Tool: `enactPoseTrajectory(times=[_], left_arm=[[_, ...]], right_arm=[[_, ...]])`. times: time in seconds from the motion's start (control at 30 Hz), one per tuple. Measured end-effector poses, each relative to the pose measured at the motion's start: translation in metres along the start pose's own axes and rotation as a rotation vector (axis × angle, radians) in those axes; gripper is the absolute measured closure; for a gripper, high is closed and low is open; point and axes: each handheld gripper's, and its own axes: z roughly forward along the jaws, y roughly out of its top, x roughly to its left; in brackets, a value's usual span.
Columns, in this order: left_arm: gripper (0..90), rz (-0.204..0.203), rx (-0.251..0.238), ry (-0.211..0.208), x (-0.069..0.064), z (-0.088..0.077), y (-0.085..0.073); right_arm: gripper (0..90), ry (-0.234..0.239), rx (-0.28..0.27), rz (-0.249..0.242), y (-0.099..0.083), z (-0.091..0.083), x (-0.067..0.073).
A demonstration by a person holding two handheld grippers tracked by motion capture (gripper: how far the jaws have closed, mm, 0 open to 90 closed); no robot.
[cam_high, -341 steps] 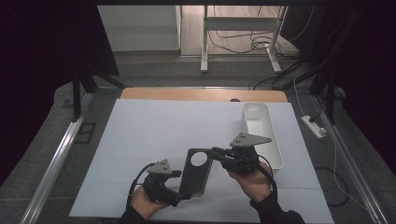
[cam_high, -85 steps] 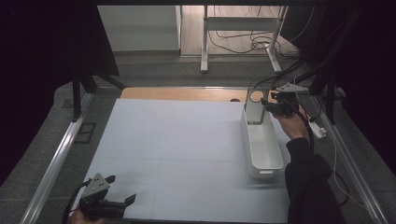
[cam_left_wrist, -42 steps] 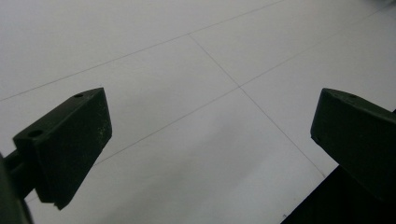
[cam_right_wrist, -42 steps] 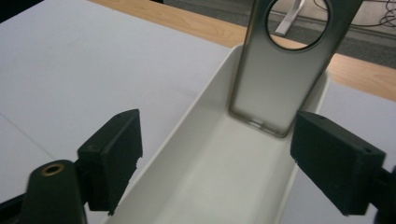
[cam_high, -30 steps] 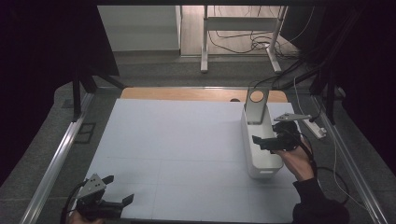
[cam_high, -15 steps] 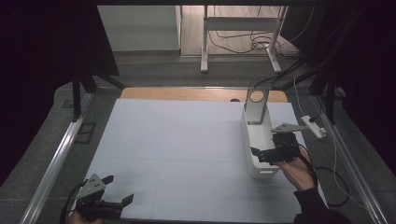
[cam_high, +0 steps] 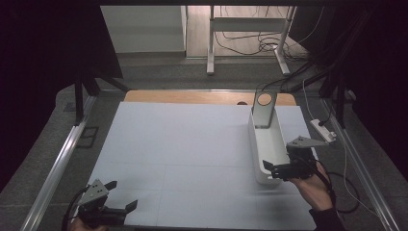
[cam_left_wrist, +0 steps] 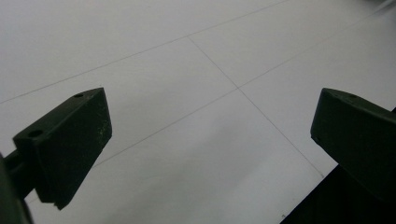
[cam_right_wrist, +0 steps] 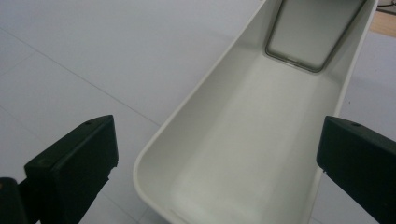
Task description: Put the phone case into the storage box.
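Observation:
A long white bin lies lengthwise at the table's right. A grey plate with a round hole leans upright in its far end. My right gripper hovers at the bin's near end, open, nothing between its fingers. In the right gripper view the jaws spread wide on either side of the bin, with the plate at the far end. My left gripper rests open near the front left corner. In the left gripper view it faces bare white table.
A white sheet covers the table, with a wooden strip along its far edge. Metal rails run down both sides. A white power strip and cables lie just right of the bin.
My right gripper has left the plate leaning in the bin's far end and drawn back along the bin to its near end. The left gripper has stayed put.

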Motion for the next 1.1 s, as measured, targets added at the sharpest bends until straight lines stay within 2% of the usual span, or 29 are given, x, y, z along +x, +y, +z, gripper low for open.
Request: enactPoseTrajectory(times=[0.27, 0.6, 0.83, 0.93, 1.1], left_arm=[[0.0, -0.001, 0.002, -0.001, 0.000, 0.001, 0.000], [0.0, -0.005, 0.003, -0.001, 0.001, 0.001, 0.000], [0.0, -0.005, 0.005, 0.002, 0.001, 0.001, 0.000], [0.0, -0.009, 0.003, 0.002, 0.001, 0.000, 0.000], [0.0, -0.012, 0.000, 0.004, 0.001, 0.000, 0.000]], right_arm=[[0.0, -0.014, -0.008, -0.004, -0.012, -0.012, 0.004], [0.0, -0.032, -0.032, 0.038, -0.030, -0.028, 0.002], [0.0, -0.037, -0.031, 0.043, -0.040, -0.034, 0.003], [0.0, -0.059, -0.033, 0.053, -0.050, -0.040, 0.003], [0.0, -0.063, -0.042, 0.076, -0.060, -0.049, 0.004]])
